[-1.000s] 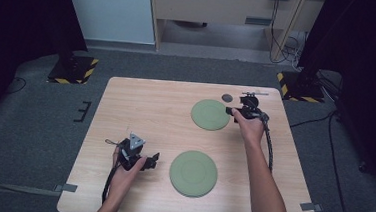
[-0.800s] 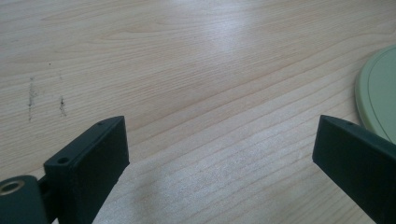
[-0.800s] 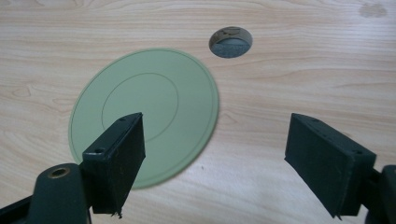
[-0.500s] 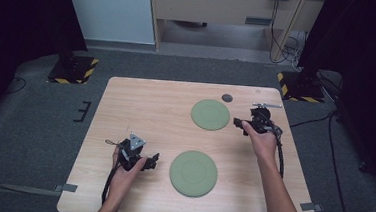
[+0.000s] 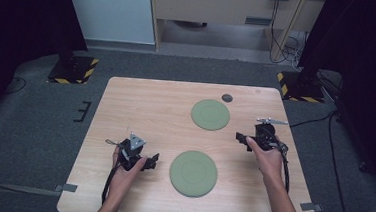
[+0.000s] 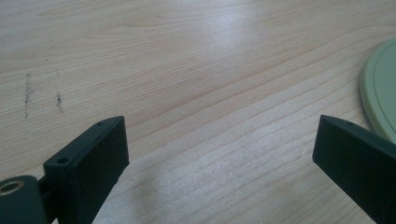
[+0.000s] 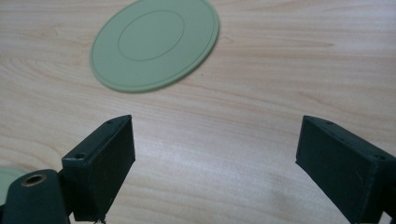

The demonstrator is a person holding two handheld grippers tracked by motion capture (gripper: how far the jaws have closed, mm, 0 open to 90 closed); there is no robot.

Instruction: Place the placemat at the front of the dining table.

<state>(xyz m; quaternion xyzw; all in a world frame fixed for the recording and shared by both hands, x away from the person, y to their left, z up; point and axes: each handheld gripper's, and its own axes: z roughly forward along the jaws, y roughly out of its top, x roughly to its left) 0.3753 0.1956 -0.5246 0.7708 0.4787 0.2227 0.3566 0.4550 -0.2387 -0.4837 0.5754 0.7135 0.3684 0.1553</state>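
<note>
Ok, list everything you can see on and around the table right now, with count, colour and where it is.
Plates: two, pale green, flat on the table; far plate toward the back right, near plate at the front middle.
Small round thing: one, dark grey, near the table's back edge, beyond the far plate.
Table: one, light wood.
Stand bases: two, black with yellow stripes, on the grey floor at the back left and back right.
Left gripper: one, black, jaws open, nothing between them, left of the near plate.
Right gripper: one, black, jaws just opening, nothing between them, right of the far plate.
</note>
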